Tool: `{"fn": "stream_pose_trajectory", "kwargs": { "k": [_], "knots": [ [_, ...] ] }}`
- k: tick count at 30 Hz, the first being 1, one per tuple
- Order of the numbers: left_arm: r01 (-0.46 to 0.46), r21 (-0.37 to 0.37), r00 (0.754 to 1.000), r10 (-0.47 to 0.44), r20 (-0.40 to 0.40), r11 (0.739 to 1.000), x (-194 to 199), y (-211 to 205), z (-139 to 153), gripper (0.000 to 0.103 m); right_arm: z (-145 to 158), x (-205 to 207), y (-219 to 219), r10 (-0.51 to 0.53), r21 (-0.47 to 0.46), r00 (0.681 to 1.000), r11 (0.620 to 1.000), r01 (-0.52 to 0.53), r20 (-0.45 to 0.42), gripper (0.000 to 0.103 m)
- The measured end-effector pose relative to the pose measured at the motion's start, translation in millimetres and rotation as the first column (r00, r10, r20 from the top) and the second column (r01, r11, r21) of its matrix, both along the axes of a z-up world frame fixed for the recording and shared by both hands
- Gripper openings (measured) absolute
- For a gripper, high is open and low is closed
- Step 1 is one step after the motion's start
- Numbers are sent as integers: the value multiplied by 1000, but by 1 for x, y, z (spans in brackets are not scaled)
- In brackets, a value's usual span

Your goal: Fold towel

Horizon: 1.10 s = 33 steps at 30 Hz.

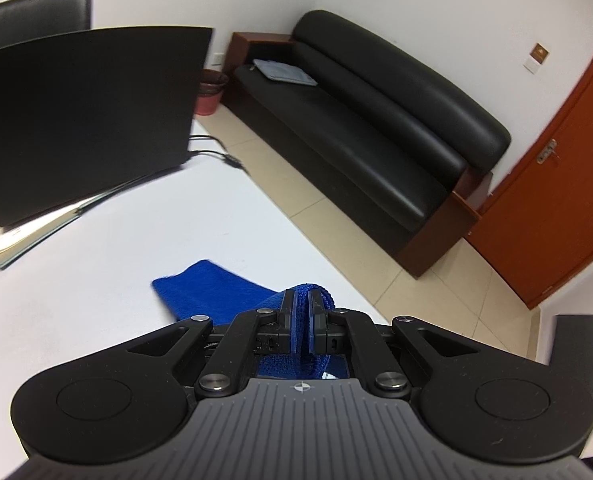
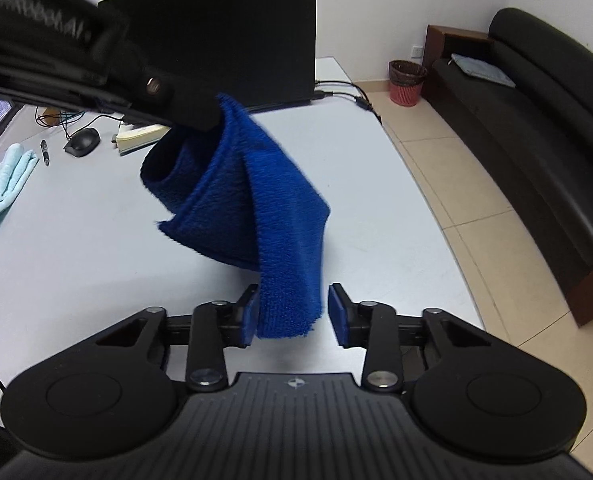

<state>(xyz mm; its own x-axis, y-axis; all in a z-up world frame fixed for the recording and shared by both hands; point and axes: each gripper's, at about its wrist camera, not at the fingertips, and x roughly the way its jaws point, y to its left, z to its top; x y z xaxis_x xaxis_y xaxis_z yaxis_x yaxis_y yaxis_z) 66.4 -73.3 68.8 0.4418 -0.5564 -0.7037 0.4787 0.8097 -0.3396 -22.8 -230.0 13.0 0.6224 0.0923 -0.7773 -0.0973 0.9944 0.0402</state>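
Observation:
A blue towel (image 2: 256, 204) hangs in the air above the white table (image 2: 96, 220), pinched at its top by my left gripper (image 2: 200, 118), which enters from the upper left of the right wrist view. In the left wrist view that gripper (image 1: 301, 312) is shut on a fold of the blue towel (image 1: 212, 288), and the rest of the cloth trails down toward the table (image 1: 96, 280). My right gripper (image 2: 292, 312) is open, and the towel's lower hanging end sits between its fingers, next to the left pad (image 2: 250, 316) and apart from the right one.
A black laptop (image 2: 232, 32) stands open at the table's far side, with cables (image 2: 348, 92) at its right. A mouse (image 2: 82, 142), a pen (image 2: 45, 152), a notebook (image 2: 140, 136) and a light-blue cloth (image 2: 4, 184) lie at the left. A black sofa (image 1: 376, 120), red bin (image 2: 406, 82) and door (image 1: 568, 184) stand beyond.

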Motion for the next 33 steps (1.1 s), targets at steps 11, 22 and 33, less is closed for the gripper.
{"fn": "stream_pose_trajectory", "kwargs": {
  "k": [11, 22, 33],
  "knots": [
    [-56, 20, 997, 57, -50, 998, -11, 45, -26, 6, 17, 7, 6, 150, 8, 989, 989, -150, -11, 2],
    [-132, 19, 989, 133, -71, 991, -33, 77, -55, 6, 45, 21, 28, 313, -35, 949, 949, -313, 18, 2],
    [-194, 26, 977, 196, -81, 981, -59, 83, -68, 9, 69, 37, 54, 452, -68, 890, 891, -448, 57, 2]
  ]
}}
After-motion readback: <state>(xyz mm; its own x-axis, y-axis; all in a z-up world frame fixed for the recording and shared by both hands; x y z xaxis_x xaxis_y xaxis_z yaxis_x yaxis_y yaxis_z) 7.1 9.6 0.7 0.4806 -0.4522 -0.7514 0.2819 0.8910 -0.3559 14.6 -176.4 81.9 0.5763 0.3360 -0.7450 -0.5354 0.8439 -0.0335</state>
